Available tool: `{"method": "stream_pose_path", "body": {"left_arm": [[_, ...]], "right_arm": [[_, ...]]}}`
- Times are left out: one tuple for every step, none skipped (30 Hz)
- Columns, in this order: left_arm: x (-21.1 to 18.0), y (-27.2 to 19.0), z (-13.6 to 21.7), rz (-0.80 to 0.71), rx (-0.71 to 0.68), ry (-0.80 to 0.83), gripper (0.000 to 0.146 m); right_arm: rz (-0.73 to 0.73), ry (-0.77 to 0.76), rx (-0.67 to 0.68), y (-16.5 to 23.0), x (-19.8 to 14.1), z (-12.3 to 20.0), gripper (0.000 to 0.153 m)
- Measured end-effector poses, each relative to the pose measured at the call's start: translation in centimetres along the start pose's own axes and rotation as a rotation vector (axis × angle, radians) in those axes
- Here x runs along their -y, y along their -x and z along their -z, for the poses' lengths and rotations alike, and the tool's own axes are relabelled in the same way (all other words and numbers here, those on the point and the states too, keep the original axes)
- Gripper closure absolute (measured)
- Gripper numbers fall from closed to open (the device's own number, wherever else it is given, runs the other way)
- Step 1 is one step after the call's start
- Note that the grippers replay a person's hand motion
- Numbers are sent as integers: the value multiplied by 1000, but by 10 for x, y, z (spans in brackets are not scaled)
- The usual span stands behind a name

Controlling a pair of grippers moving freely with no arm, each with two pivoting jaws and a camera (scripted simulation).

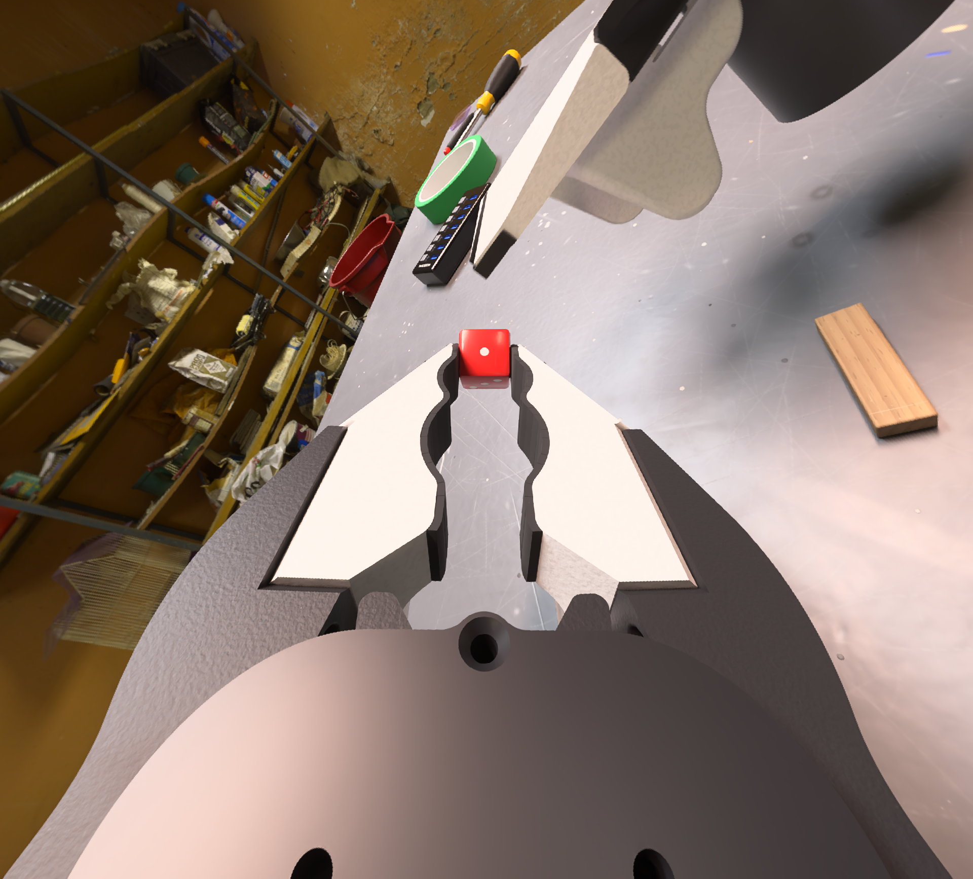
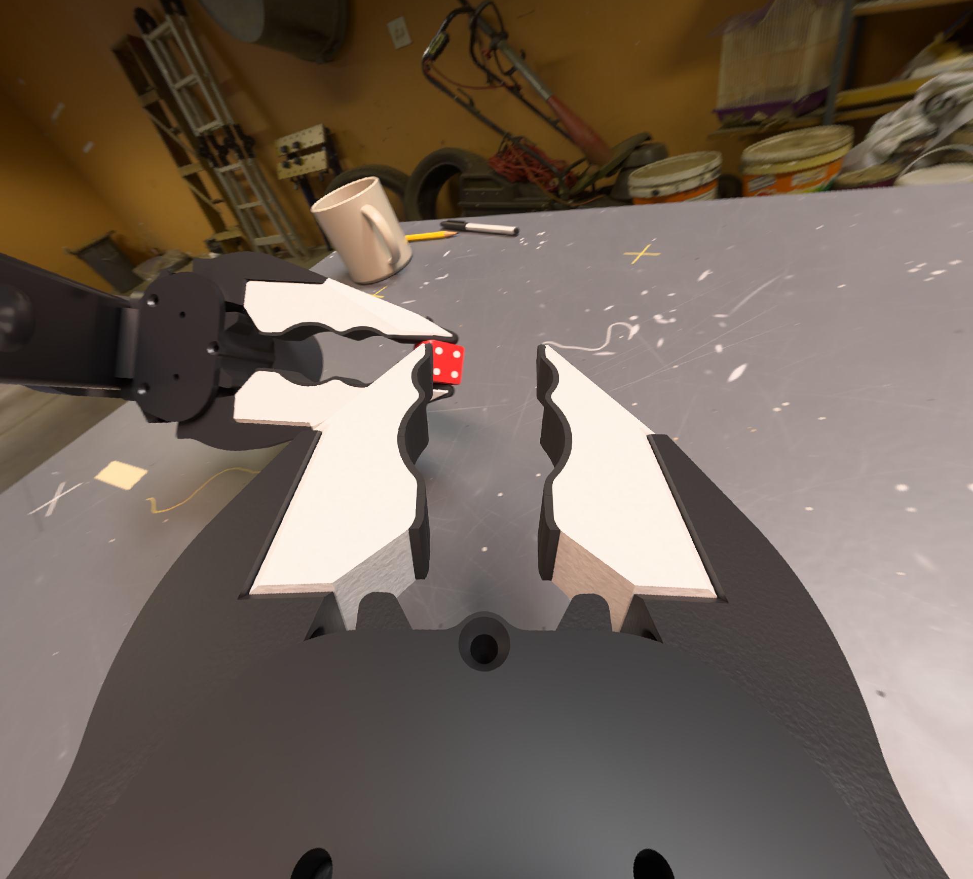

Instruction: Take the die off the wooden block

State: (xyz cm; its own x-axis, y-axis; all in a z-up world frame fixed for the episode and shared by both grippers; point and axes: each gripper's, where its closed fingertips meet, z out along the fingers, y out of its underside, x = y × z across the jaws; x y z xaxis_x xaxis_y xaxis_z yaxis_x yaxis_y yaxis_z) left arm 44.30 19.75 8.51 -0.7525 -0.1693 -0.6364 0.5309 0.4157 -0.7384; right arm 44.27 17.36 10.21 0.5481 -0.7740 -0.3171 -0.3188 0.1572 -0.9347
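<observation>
Die (image 1: pixel 484 352): red cube, rounded edges, white pips; single pip facing the left wrist camera, a many-pipped face turned toward the right wrist camera (image 2: pixel 447 363)
Die position: pinched at the very tips of the left gripper (image 1: pixel 484 359), raised just above the grey worktop (image 1: pixel 658 379), faint reflection beneath it
Wooden block (image 1: pixel 875 369): pale, flat plank lying on the worktop, well apart from the die, off to the right in the left wrist view, nothing on top of it
Left gripper jaws: narrow, closed on the die, white fingers (image 1: pixel 400 458) pressing both sides
Right gripper (image 2: pixel 484 353): jaws wide apart, nothing between them, only bare worktop (image 2: pixel 737 432) in the gap
Right gripper placement: close to the left one, its left fingertip (image 2: pixel 421 364) overlapping the die in its own view; touching or not, cannot tell
Left wrist view only: wooden block, green tape roll (image 1: pixel 455 177), black strip with blue lights (image 1: pixel 447 235), screwdriver with black and yellow handle (image 1: pixel 492 90), red bucket (image 1: pixel 363 256) beyond the worktop edge, cluttered shelves (image 1: pixel 158 274), the right gripper looming large at top right (image 1: pixel 632 127)
Right wrist view only: cream mug (image 2: pixel 363 227) upright near the far edge, black marker (image 2: pixel 479 227) and yellow pencil (image 2: pixel 432 236) just beside it, yellow cross mark (image 2: pixel 641 253), small pale yellow square (image 2: pixel 121 474), ladder (image 2: pixel 210 132) and buckets (image 2: pixel 790 164) against the far wall, the left gripper seen side-on with the die at its tips (image 2: pixel 437 348)
</observation>
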Motion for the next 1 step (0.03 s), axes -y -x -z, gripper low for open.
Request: {"method": "stream_pose_path", "body": {"left_arm": [[1,-2,0,-14,0,1,127]], "right_arm": [[-16,12,18,3,-2,-1,114]]}}
